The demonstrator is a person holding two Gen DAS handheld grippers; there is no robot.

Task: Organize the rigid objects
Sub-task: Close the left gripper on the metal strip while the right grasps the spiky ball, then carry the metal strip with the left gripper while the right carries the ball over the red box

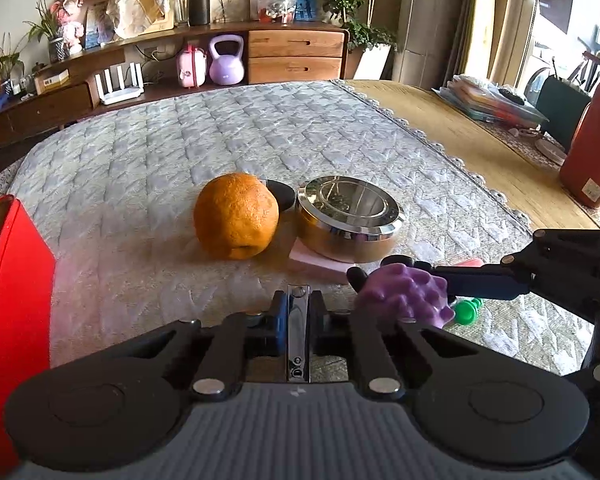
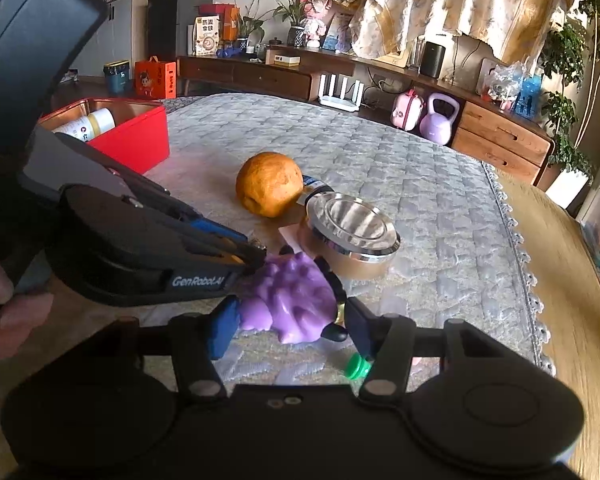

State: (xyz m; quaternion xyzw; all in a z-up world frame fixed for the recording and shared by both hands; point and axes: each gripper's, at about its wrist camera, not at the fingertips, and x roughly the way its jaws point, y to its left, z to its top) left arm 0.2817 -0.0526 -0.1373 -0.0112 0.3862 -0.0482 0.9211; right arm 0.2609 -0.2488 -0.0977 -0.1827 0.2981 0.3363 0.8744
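We judge the clipper (image 1: 298, 334), nipped in the left gripper (image 1: 298, 300), stiff and slippery; the right gripper (image 2: 290, 326) clasps the toy (image 2: 296, 300).

"GenRobot.AI" stands in pale letters on the dark side of the left tool (image 2: 256, 258) — the one plainly readable mark. A white-and-brown bag (image 2: 207, 36) on the far sideboard carries large Chinese characters, too small to read surely. The white bottle (image 2: 88, 126) in the red box (image 2: 140, 148) shows a red mark — illegible.

bright window sunlight, fisheye-bent edges, slight blur.
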